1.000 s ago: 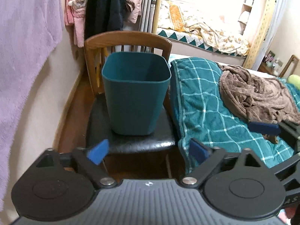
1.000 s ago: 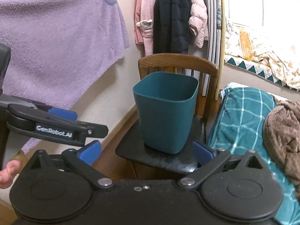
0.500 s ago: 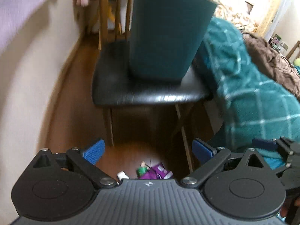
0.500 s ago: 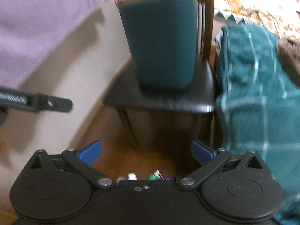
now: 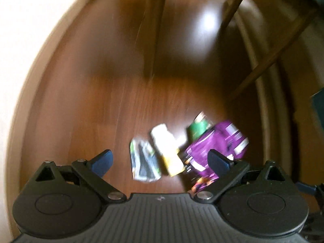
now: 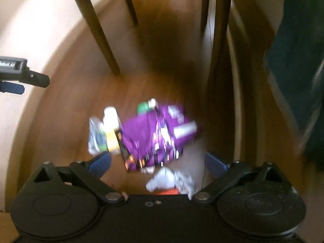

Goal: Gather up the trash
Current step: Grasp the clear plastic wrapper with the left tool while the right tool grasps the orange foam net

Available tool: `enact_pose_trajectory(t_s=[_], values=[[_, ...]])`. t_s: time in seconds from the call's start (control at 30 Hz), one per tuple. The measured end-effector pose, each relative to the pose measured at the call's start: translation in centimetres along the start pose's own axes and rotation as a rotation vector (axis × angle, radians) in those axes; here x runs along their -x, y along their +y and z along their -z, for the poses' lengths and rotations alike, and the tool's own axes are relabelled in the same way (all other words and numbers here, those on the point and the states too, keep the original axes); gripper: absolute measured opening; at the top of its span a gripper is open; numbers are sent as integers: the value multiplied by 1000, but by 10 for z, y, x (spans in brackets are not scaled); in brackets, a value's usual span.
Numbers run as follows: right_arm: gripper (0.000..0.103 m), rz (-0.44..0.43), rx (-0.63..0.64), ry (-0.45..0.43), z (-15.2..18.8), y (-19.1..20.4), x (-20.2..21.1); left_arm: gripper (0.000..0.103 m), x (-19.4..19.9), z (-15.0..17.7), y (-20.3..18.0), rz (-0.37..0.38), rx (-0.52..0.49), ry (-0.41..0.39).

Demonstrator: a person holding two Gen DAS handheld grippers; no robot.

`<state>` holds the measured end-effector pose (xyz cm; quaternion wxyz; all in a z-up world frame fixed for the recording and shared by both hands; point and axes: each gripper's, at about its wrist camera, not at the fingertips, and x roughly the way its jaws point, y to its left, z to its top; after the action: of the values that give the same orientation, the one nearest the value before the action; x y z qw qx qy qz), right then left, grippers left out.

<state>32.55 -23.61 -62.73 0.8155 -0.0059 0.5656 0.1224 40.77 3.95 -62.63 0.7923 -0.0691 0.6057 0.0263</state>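
Note:
A heap of trash lies on the wooden floor in front of the chair legs, blurred by motion. A purple wrapper point(image 5: 218, 143) point(image 6: 154, 133) is the largest piece. Beside it lie a white and yellow packet point(image 5: 166, 147) point(image 6: 111, 129), a grey-green wrapper point(image 5: 142, 162) point(image 6: 95, 135) and a green piece point(image 5: 197, 125) point(image 6: 144, 107). A crumpled white piece point(image 6: 172, 180) with orange beneath lies nearest in the right wrist view. My left gripper point(image 5: 160, 160) is open above the heap and holds nothing. My right gripper point(image 6: 158, 163) is open too, empty, over the purple wrapper's near edge.
Dark chair legs point(image 6: 101, 40) point(image 5: 154, 30) stand just beyond the trash. A cream wall point(image 5: 30, 30) curves along the left. The teal bed cover point(image 6: 299, 60) hangs at the right. The left gripper's arm point(image 6: 24, 75) shows at the left edge of the right wrist view.
Both views have swung down from the teal bin on the chair to the floor beneath it. The trash heap, barely in sight half a second ago, now lies between both grippers' open fingers.

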Motion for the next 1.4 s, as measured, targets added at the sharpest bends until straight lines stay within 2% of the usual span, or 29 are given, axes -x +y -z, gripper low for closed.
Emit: enact_pose_trajectory(t_s=[0.1,0.27,0.53,0.63,0.73,0.77,0.83,0.93,1.0,1.03,1.07,1.1,1.17,1.27,1.4], values=[[94,9,16,66,32,-1,-43,100,-54,16,8,-26,-3,49],[94,16,56,173,75,3,-106,100,-134,32,21,-67,-6,125],[91,38,65,277,113,-6,-175,99,-203,50,31,-99,28,205],[89,55,70,287,122,-7,-188,98,-212,55,33,-87,35,213],[82,55,60,296,125,-8,-198,80,-219,57,37,-78,47,233],[80,54,61,296,126,-8,-200,70,-221,59,37,-75,52,242],[76,48,59,297,126,-8,-203,68,-225,60,38,-74,58,245],[65,52,67,295,126,-8,-203,57,-225,59,41,-67,74,245],[45,60,68,295,126,-8,-201,41,-223,58,41,-82,71,246],[38,60,70,296,127,-8,-199,35,-222,58,41,-99,69,249],[25,58,72,299,127,-9,-198,26,-221,58,41,-115,72,254],[14,55,74,305,128,-8,-198,24,-219,58,42,-123,83,259],[11,55,82,305,126,-11,-189,24,-213,57,44,-122,107,264],[10,39,78,296,124,-11,-168,23,-198,56,38,-145,85,260],[10,30,62,291,120,-7,-137,23,-166,54,26,-121,70,254]])
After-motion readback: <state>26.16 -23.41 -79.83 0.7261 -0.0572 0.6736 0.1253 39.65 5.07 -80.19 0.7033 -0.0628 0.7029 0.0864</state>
